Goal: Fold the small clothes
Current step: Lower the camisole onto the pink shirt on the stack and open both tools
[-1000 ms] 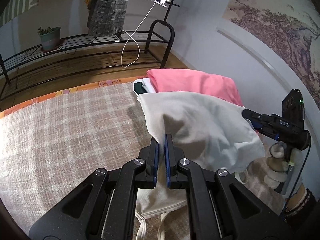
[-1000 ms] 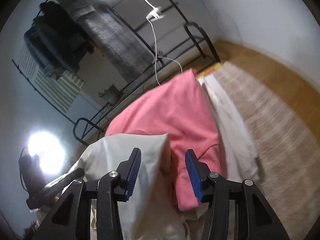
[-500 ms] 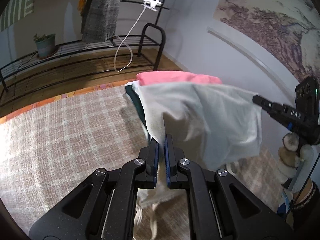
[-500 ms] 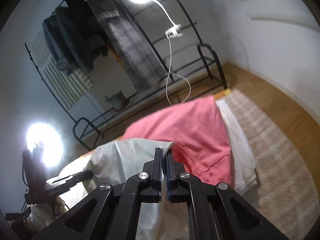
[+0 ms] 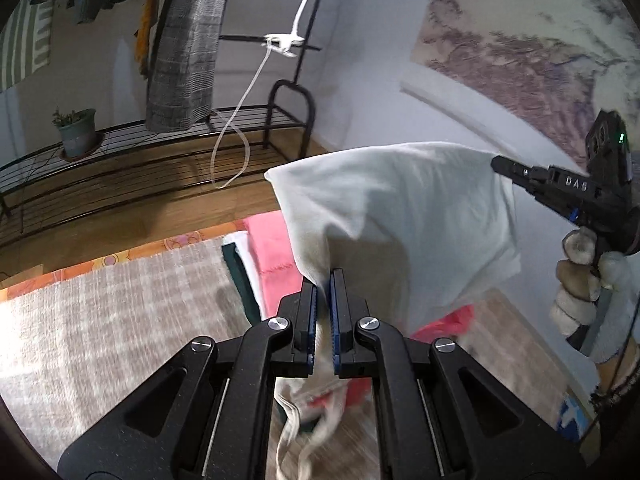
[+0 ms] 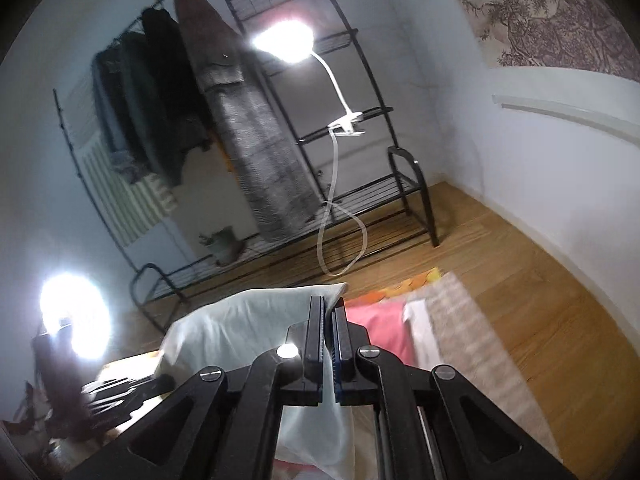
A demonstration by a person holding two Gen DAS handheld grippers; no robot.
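Two grippers are engaged on one garment, and the risks are recorded from the largest item down.

Rug (image 5: pixel 100 320): a plaid-woven rug on the wooden floor serves as the folding surface. Along its far edge a stack of folded clothes (image 5: pixel 268 256) is seen, pink on top with white and dark green beneath. A disturbance of this stack is judged likely if the lifted cloth is swung or lowered across it, since the cloth hangs directly in front of it.

White garment (image 5: pixel 400 216): it is held in the air above the rug's far right area, stretched between the grippers, with loose straps or hems dangling below. A crooked fold is judged possible if the two held corners are not lowered level, and the dangling parts may be trapped under the body of the cloth.

Left gripper (image 5: pixel 324 304): it is clamped on a bunched lower edge of the garment. The bite looks narrow; slippage under tension is judged the main hazard.

Right gripper (image 6: pixel 328 332): it is clamped on the garment's top corner, very near the edge. A sharp pull could free that corner and drop the cloth in a heap.
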